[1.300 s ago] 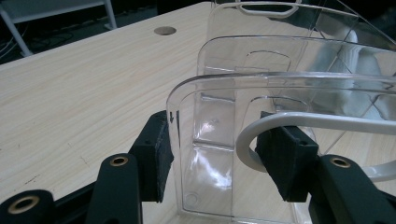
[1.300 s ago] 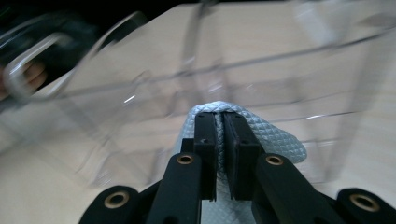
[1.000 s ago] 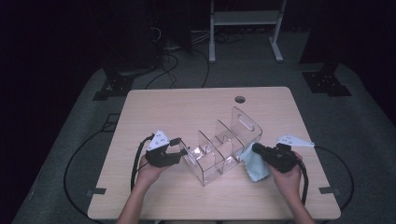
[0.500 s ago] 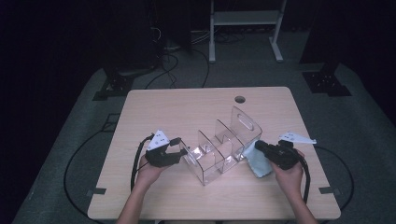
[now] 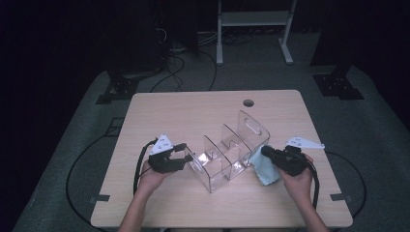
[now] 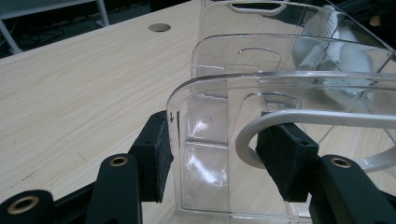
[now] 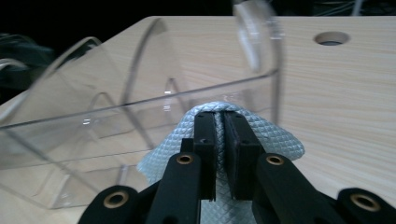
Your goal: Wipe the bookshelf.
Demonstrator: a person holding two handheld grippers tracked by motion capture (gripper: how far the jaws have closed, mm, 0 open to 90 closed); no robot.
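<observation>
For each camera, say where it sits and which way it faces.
High view: above the person's side, looking forward and down on the table; both forearms and hands show.
Left gripper view: rides the left gripper, facing the clear organizer its jaws clamp.
Right gripper view: rides the right gripper, shut on the pale blue cloth against the organizer.
All three share the organizer.

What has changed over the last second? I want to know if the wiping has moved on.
The right gripper with the cloth edged slightly along the organizer wall. The left gripper stays clamped on the organizer's end wall, and the organizer has not shifted on the table.
</observation>
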